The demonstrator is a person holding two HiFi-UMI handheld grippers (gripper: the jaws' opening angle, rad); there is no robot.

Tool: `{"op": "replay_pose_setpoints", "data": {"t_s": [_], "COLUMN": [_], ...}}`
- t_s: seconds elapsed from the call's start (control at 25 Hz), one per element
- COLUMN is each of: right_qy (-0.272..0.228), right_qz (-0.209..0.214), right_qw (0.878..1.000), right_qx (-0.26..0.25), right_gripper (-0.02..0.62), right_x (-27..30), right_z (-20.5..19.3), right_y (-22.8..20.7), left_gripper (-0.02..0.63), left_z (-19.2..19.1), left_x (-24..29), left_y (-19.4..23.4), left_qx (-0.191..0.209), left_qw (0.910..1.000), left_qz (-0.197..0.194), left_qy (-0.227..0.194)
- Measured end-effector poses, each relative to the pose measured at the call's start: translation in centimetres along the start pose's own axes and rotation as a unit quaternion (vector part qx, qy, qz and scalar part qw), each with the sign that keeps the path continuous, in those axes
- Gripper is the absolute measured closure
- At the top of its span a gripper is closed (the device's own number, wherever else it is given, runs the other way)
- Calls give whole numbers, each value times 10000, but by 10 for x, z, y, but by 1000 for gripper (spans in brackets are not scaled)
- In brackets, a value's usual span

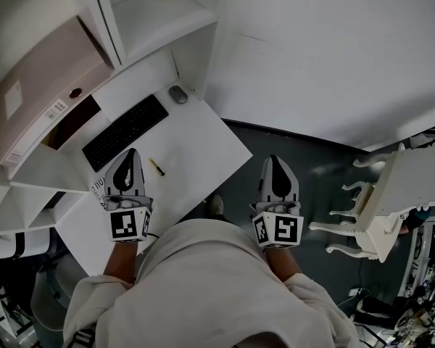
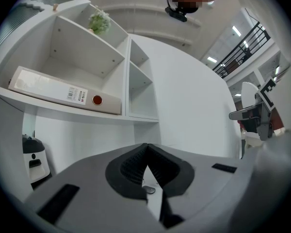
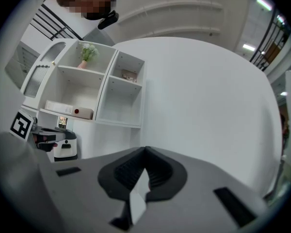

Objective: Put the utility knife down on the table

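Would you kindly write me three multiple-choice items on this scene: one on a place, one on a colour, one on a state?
1. The knife lies: A on the table; B on a shelf; C on the floor.
2. The keyboard is: A white; B black; C red.
3. The left gripper has its jaws: A wide open; B shut on the knife; C shut, empty.
Answers: 1 A, it rests on the white tabletop; 2 B, dark against the table; 3 C, the tips meet with nothing between.
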State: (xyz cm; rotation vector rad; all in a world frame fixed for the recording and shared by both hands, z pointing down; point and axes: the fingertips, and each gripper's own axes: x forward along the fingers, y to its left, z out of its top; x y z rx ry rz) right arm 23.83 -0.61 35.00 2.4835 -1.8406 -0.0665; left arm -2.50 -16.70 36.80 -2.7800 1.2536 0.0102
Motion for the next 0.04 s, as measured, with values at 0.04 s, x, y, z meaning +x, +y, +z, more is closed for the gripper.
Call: {"op": "replay_pose_setpoints", "data": {"t_s": [0.04], "right_qy": [0], "right_qz": [-6], "right_qw": [10000], "right_qx": [3], "right_gripper": [592], "right_x": [0], "right_z": [0], "right_y": [-1], "left_gripper": [606], "left_z": [0], "left_x": [0], "left_y": [0], "left_qx": [-6], "left_qw": [10000], "left_qz": [1], "left_qy": [5]}}
